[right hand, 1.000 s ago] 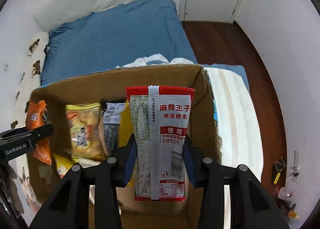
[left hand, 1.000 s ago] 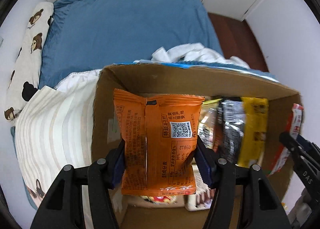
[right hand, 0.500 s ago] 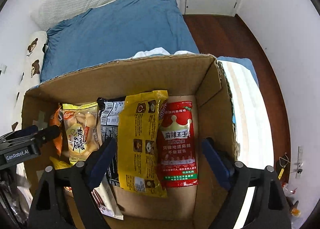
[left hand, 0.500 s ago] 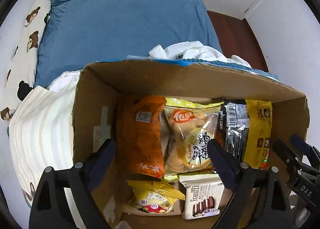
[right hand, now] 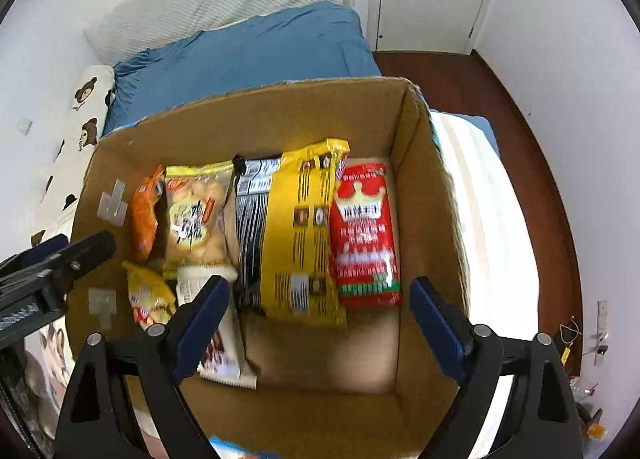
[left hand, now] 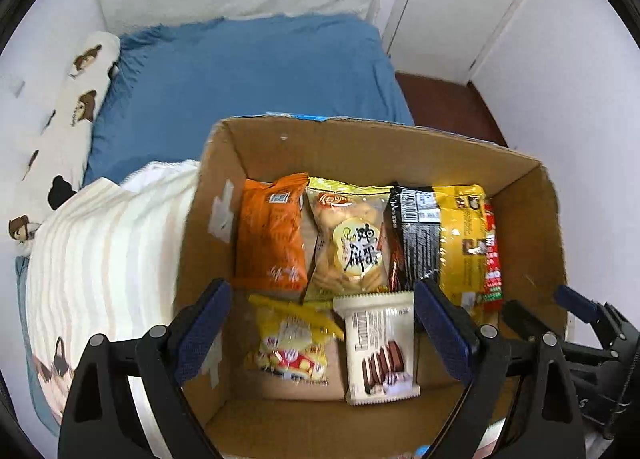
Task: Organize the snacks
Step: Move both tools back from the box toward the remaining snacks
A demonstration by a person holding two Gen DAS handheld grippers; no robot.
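Left gripper: wide apart, empty, above cardboard box.
Right gripper: opening, nothing between jaws, above box.
Box, near end: biscuit pack, small yellow bag.
Box, far end: orange packet, red packet lying flat.
Progress: seemingly nearly done; no loose snacks in view.

7 snack packets lie flat, side by side, inside the open cardboard box.
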